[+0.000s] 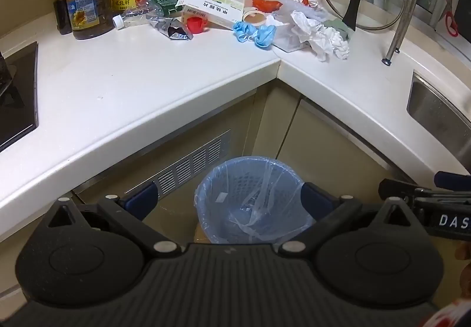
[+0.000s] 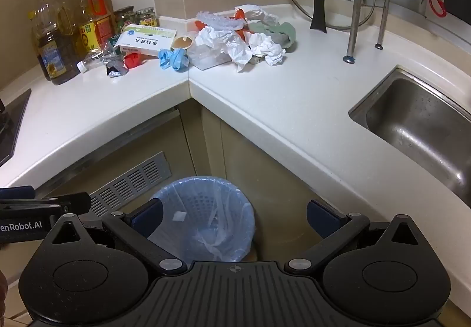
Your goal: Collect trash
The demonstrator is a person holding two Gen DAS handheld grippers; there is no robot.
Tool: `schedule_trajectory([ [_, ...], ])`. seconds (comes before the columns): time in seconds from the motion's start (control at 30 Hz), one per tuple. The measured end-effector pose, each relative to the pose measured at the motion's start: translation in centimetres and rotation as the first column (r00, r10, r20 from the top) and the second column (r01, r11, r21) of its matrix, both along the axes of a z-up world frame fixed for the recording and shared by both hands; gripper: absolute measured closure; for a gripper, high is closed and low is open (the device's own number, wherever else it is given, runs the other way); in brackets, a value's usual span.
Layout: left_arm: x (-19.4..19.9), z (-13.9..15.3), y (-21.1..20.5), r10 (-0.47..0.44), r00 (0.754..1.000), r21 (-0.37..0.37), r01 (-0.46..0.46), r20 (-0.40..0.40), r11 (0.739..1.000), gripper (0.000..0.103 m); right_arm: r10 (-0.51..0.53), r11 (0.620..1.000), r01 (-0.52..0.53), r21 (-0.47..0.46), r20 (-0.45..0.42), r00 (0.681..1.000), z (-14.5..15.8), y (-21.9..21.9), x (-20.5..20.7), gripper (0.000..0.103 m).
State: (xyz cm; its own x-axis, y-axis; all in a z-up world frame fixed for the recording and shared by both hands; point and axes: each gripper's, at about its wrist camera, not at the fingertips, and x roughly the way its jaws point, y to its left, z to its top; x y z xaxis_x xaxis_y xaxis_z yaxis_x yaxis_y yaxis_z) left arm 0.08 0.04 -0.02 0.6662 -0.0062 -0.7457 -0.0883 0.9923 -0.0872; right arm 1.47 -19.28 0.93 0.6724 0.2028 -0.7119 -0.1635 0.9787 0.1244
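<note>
At the back corner of the counter [image 2: 123, 109] the trash [image 2: 235, 41] lies in a pile. The bin [image 2: 203, 218] below looks empty. Both the left gripper [image 1: 228, 197] and the right gripper [image 2: 235, 213] gape wide and hold nothing, so all the picking up is left.

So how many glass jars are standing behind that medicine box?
2: one jar behind the medicine box, beside the oil bottles; a second jar immediately right of it. Others may be hidden.
</note>
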Motion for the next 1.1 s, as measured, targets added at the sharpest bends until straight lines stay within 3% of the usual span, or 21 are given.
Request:
schedule_trajectory([
  [1.1,-0.42,-0.33,-0.35,-0.007,1.000,0.009,0.007,0.012,1.000,0.001,-0.002,1.000,0.002,-0.002,0.016,1.000,0.03,0.04,-0.39,0.000],
])
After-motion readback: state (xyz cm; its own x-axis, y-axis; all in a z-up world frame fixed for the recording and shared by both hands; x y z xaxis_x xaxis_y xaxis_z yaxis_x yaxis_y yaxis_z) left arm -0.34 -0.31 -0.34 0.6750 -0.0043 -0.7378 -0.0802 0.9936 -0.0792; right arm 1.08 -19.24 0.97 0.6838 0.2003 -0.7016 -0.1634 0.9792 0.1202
